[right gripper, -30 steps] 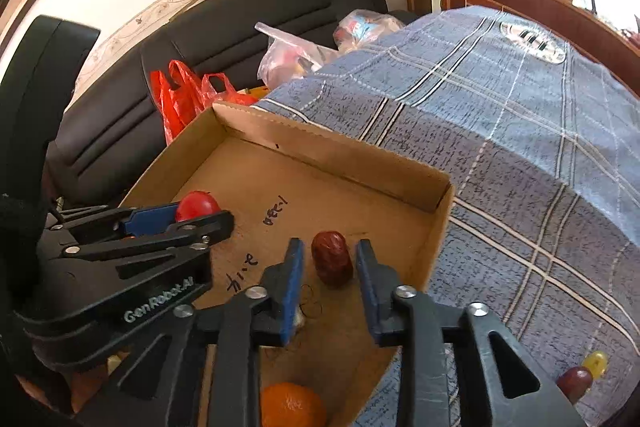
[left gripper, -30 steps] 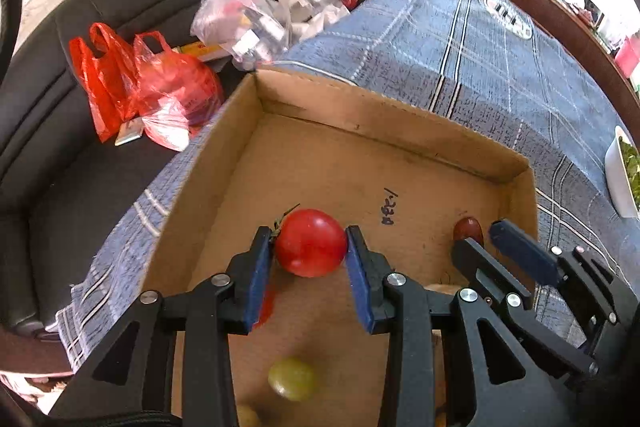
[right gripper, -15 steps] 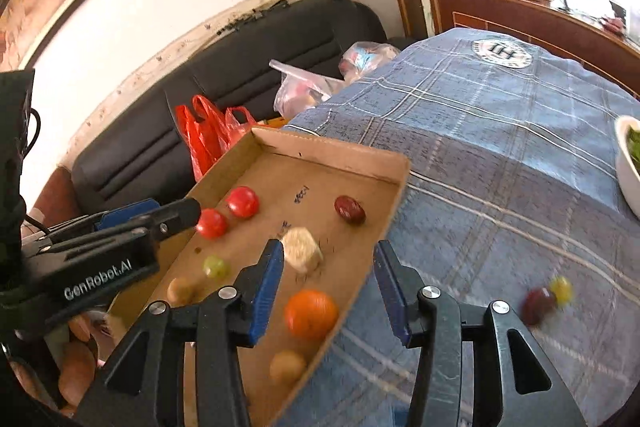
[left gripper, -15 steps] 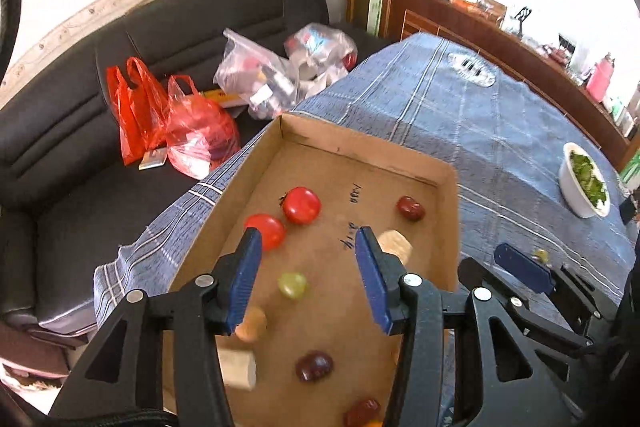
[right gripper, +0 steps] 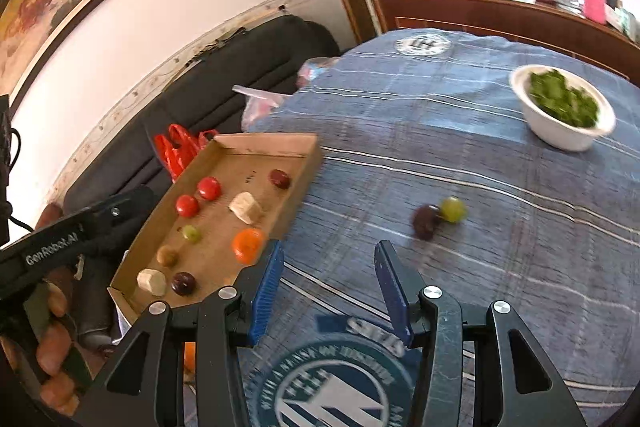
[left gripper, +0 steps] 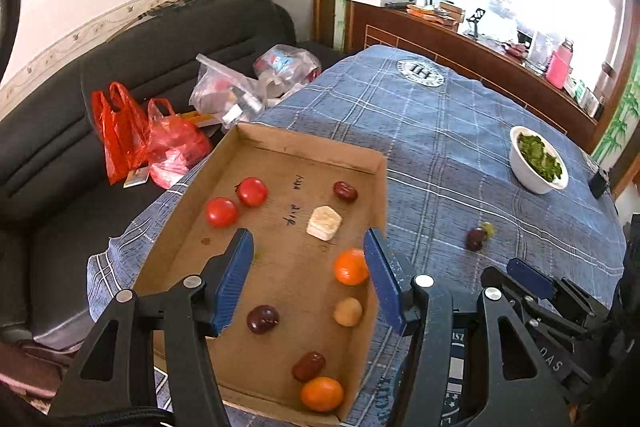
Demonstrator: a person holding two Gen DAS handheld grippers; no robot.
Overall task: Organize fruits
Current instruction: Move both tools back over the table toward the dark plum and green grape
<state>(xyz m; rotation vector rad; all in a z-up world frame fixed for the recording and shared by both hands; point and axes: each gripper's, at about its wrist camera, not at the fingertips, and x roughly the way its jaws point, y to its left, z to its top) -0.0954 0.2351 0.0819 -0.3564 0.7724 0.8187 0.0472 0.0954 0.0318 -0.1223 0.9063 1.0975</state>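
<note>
A shallow cardboard box (left gripper: 280, 143) (right gripper: 264, 141) lies on the blue plaid tablecloth and holds several fruits: two red tomatoes (left gripper: 252, 191) (left gripper: 221, 211), oranges (left gripper: 351, 267), dark dates (left gripper: 345, 191) and pale chunks (left gripper: 324, 223). A dark grape (right gripper: 426, 223) and a green grape (right gripper: 453, 209) lie together on the cloth right of the box; they also show in the left wrist view (left gripper: 476, 239). My left gripper (left gripper: 308, 271) is open and empty above the box. My right gripper (right gripper: 328, 287) is open and empty above the cloth, short of the two grapes.
A white bowl of greens (left gripper: 538, 163) (right gripper: 562, 113) stands at the far right of the table. A black sofa (left gripper: 80, 107) with red (left gripper: 132, 135) and clear plastic bags (left gripper: 232, 95) lies beyond the table's left edge. A wooden sideboard (left gripper: 460, 39) runs behind.
Both grippers opened and pulled back up from the box: the left released a tomato, the right a dark date, both now lying in the box. The right gripper swung right over the cloth.
</note>
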